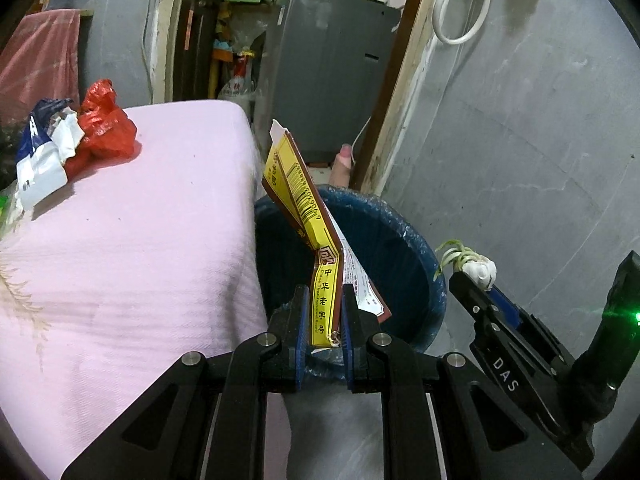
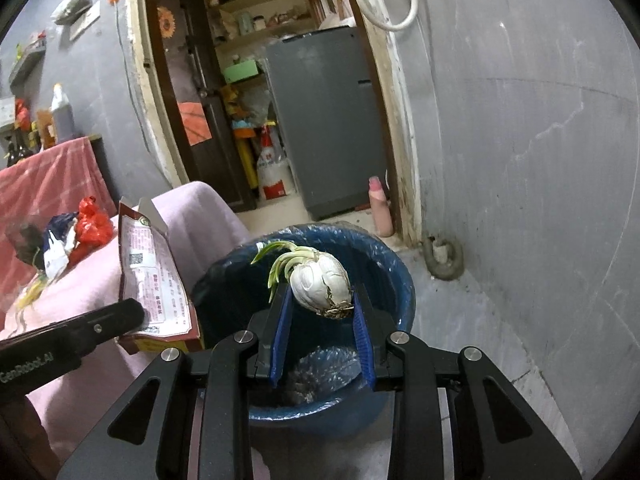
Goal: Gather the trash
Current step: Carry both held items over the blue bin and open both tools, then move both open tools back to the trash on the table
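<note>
My left gripper [image 1: 325,304] is shut on a flattened yellow and brown carton [image 1: 304,208] and holds it over the blue-lined trash bin [image 1: 404,240]. The carton also shows in the right wrist view [image 2: 154,276]. My right gripper [image 2: 320,300] is shut on a sprouted garlic bulb [image 2: 320,280] and holds it above the same bin [image 2: 396,280]. The right gripper and the garlic [image 1: 480,268] show at the right of the left wrist view. A red bag [image 1: 106,124] and a blue and white wrapper [image 1: 42,152] lie on the pink-covered table [image 1: 132,248].
A grey fridge [image 2: 328,120] stands beyond the doorway behind the bin. A pink bottle [image 2: 379,206] stands by the door frame. The grey wall [image 2: 520,160] runs along the right. A white cable [image 1: 460,4] hangs on it. A red-covered table with bottles [image 2: 48,176] stands at the left.
</note>
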Action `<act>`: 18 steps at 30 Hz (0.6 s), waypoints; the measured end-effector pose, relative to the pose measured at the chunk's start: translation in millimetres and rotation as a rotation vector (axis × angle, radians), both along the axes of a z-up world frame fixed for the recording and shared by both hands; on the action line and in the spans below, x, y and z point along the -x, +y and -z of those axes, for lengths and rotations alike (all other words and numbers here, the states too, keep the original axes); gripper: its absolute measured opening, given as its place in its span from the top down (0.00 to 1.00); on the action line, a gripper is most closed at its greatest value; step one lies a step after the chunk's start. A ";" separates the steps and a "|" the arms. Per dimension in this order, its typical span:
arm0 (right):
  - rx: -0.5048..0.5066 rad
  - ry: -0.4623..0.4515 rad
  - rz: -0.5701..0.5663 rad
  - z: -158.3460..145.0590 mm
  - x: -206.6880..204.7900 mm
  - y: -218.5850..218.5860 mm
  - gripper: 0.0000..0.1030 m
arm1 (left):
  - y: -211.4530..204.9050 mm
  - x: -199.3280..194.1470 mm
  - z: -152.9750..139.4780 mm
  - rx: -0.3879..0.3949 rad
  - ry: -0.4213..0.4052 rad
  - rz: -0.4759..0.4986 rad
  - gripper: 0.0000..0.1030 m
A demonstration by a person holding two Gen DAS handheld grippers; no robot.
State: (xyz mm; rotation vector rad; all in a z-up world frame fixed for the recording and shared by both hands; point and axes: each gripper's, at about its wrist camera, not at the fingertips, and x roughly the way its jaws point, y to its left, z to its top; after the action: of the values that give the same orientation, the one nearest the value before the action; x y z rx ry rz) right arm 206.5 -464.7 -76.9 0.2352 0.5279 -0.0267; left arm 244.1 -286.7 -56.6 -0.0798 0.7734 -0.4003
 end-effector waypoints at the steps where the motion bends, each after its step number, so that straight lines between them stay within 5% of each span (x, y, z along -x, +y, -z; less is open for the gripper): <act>1: -0.002 0.005 0.001 1.2 -1.3 -0.5 0.73 | -0.6 -0.4 1.2 -0.001 0.007 0.004 0.88; 13: -0.009 0.009 0.008 0.4 -2.5 0.1 0.66 | 4.2 -4.3 -3.2 0.056 0.005 -0.007 0.88; 18: 0.031 -0.046 0.017 -15.9 7.0 4.7 0.59 | 12.7 3.1 -15.6 0.097 -0.053 -0.032 0.74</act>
State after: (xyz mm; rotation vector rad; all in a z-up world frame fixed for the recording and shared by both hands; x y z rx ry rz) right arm 199.5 -460.0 -60.9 0.2100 0.4798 -0.0456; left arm 241.0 -274.0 -40.9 -0.1712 0.6992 -0.4076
